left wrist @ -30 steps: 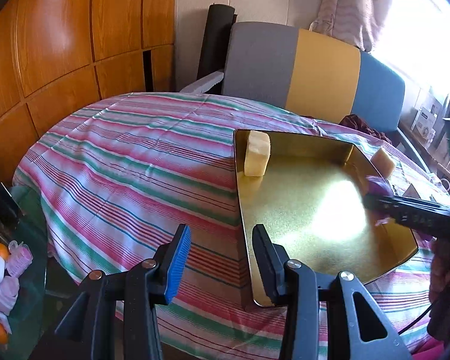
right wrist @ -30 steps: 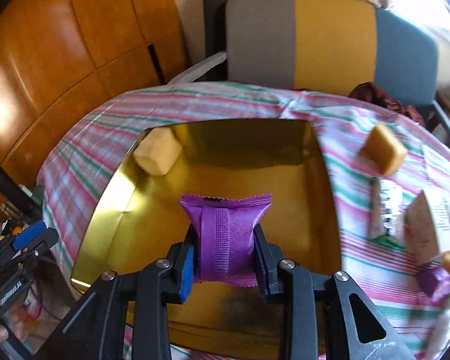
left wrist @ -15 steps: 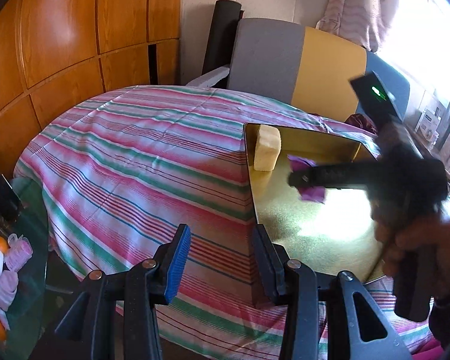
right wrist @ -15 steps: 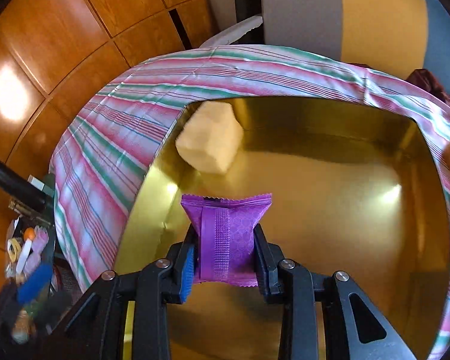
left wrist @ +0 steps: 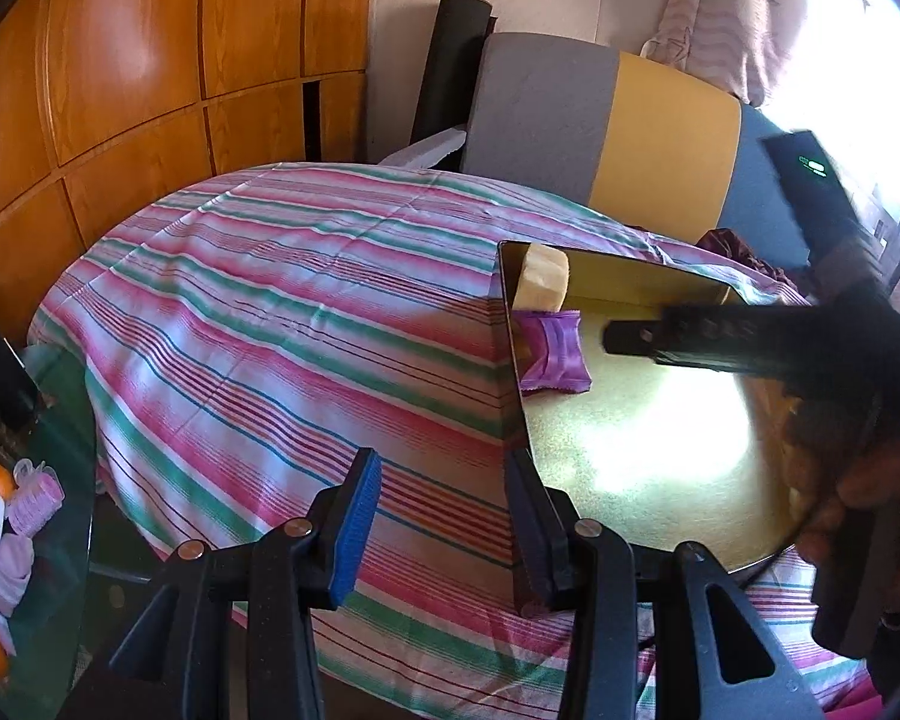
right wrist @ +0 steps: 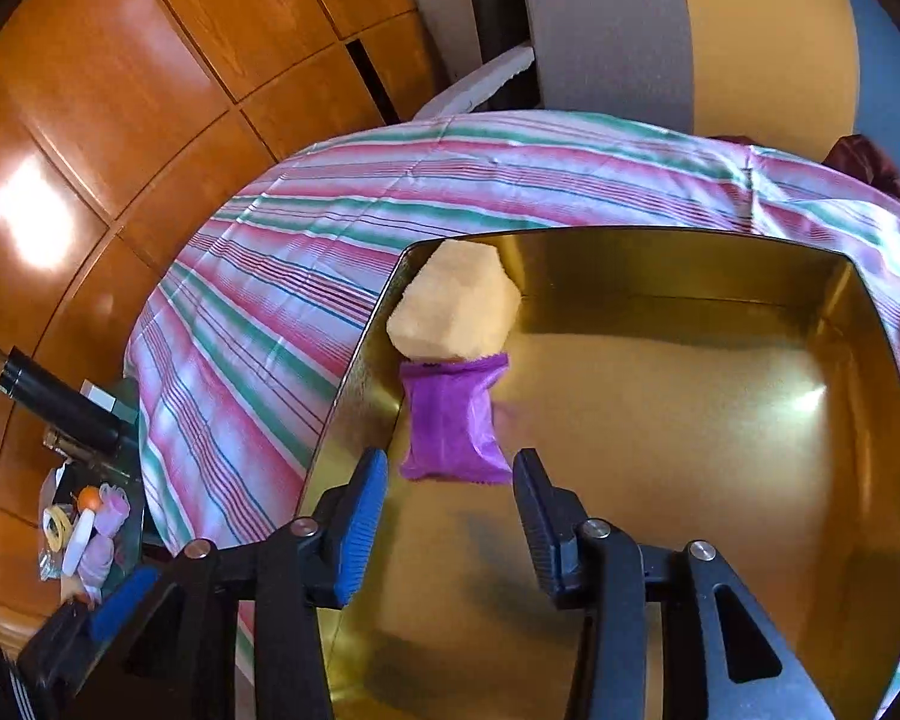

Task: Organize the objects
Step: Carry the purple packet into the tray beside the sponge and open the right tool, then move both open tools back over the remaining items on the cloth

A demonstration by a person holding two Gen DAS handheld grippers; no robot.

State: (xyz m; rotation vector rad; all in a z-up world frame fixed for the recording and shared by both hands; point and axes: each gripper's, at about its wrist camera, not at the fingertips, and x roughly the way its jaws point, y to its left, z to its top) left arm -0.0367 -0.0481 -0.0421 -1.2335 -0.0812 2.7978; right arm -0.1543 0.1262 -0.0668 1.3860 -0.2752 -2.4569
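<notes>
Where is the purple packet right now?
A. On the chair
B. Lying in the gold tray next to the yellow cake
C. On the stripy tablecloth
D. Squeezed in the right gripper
B: the purple packet lies on the gold tray floor beside the yellow cake, and the right gripper is open behind it.

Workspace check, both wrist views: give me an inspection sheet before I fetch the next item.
Surface: striped tablecloth on a round table.
Job's things: purple packet lying in the gold tray, touching the yellow block in its far-left corner.
Clutter: small items on a glass side table.
Grippers: right gripper open, packet released; left gripper open, empty.
Cables: nothing seen.
Surroundings: wood panelling, grey-yellow-blue chair, bright window.
</notes>
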